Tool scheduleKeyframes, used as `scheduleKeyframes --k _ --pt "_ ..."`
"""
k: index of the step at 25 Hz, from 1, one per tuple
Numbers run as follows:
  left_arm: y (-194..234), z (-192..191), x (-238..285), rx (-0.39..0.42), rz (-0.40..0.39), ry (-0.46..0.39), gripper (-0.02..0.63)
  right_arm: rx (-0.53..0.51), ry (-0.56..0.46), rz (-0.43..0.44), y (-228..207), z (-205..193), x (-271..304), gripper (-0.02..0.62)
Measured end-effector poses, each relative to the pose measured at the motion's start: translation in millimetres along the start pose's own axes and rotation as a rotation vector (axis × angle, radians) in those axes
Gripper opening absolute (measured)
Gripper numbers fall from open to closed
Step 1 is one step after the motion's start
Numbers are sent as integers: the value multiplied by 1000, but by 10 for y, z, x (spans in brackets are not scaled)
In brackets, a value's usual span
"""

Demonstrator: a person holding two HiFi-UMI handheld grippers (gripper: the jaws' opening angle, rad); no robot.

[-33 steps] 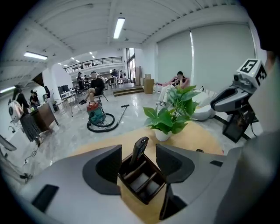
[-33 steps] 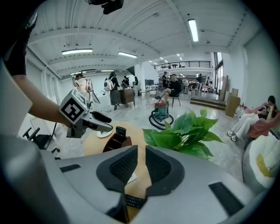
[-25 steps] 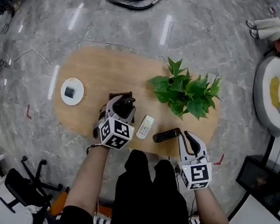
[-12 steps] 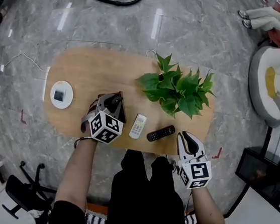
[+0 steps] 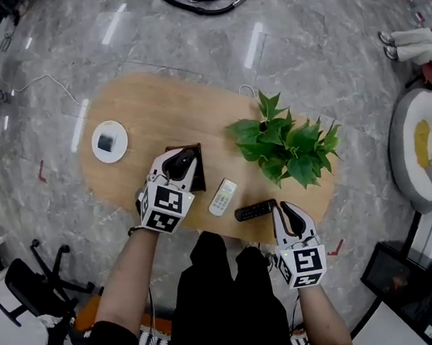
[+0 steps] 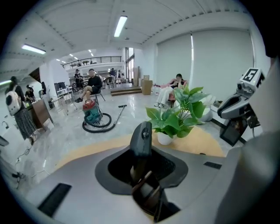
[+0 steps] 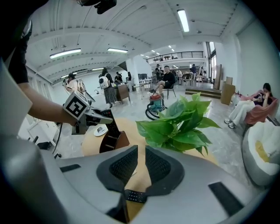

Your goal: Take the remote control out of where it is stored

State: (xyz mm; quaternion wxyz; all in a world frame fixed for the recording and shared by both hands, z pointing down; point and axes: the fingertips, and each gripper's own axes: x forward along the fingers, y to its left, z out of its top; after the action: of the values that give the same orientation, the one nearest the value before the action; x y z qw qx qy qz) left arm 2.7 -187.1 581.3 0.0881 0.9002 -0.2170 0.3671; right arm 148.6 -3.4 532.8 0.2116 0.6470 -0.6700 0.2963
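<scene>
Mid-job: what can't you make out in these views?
The holder: in head view mostly covered by the left gripper, whose jaws have just been closing on the dark remote between them; slots unseen.
The dark remote's lower end: left gripper view, hidden by the holder.
The black remote on the table: right gripper view shows only a sliver between the jaws of the right gripper.
The white remote: buttons too small in head view.

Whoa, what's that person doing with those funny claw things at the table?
A person works at a wooden table with a gripper in each hand. The left gripper has just been closing its jaws on a dark remote standing in a brown holder, seemingly to lift it out. The right gripper waits empty. A white remote and a second black remote lie beside a plant.
</scene>
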Motion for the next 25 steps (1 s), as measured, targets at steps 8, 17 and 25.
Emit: scheduleKeyframes --k 8,17,25 --pt "55 232 -770 -264 61 -222 103 -102 0 131 394 194 134 58" --pt "607 -666 -1381 -1060 180 -517 103 -192 54 216 678 26 222 58" --pt "979 -1534 -1656 -1415 340 -655 101 -223 86 263 961 -33 384 58"
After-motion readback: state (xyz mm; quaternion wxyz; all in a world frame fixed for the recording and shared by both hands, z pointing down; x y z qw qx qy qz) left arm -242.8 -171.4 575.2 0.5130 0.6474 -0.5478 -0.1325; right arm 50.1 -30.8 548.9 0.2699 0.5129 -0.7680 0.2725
